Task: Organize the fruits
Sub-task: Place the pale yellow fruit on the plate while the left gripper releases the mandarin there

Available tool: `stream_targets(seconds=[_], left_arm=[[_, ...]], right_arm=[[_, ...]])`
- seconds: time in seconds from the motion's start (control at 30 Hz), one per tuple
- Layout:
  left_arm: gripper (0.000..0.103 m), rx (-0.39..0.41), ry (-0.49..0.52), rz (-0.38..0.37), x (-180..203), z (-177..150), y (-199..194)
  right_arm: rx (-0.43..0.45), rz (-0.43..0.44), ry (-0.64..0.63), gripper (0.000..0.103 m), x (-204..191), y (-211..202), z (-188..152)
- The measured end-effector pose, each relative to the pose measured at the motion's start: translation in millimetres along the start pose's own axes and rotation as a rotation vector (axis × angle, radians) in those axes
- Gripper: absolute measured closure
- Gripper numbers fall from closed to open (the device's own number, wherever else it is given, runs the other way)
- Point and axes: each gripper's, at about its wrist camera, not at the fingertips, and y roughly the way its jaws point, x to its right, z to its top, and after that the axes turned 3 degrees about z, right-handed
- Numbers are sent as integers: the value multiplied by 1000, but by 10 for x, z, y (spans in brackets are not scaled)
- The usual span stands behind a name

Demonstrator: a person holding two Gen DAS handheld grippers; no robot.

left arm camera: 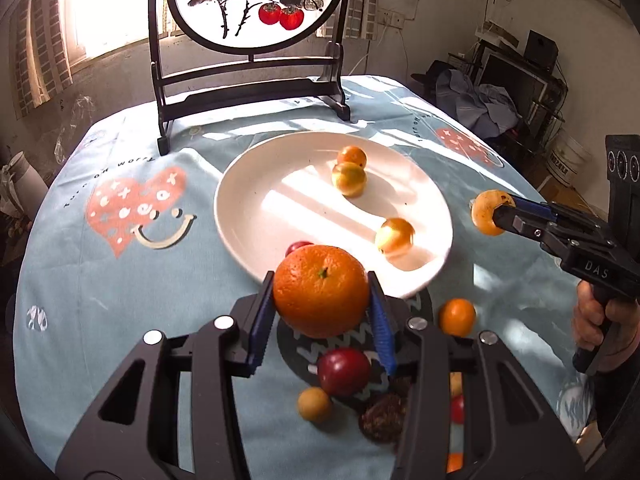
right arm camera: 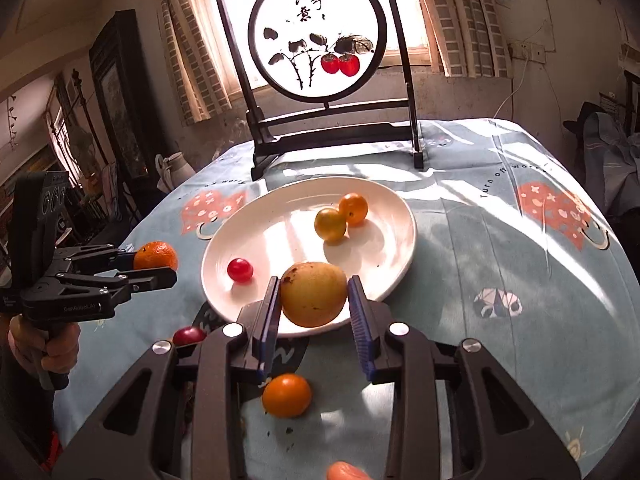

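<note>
- Right gripper (right arm camera: 313,300): clamped on a yellow-brown fruit (right arm camera: 313,294) above near rim of white plate (right arm camera: 256,236).
- Left gripper (right arm camera: 160,266): grips an orange (right arm camera: 157,254), left of plate.
- On plate: red cherry tomato (right arm camera: 240,269).

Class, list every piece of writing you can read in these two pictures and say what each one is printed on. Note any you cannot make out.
"DAS": on the right tool body, seen from the left wrist view.
"Turn off wor...": on the tablecloth, cut off by glare.
"GenRobot.AI", faint: on the left tool body.
Two brush-painted Chinese characters: on the round persimmon screen; I cannot read them with confidence.
Upside-down tablecloth print by the heart: too distorted to read.
</note>
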Motion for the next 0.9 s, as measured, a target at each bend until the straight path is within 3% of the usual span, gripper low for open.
stream_targets(seconds=[0.17,0.4,0.47,0.5,0.53,0.67,0.9], left_arm=[[59,-53,-55,45,-61,316,511],[57,-99,-92,94,-151,412,893],[27,-107,-96,126,-166,421,930],[19,-89,-100,144,-173,416,891],[19,-70,-98,149,-166,405,826],[11,-30,-54,160,-98,279,470],[3,72,-47,146,-61,-266,-153]], right_arm=[[-54,39,91,69,274,461,111],[-91,91,153,68,426,668,109],[-93,83,153,63,432,709,85],[-109,85,159,56,436,722,70],[-121,92,168,55,437,713,60],[-89,136,151,55,352,501,56],[-78,193,80,54,66,137,-193]])
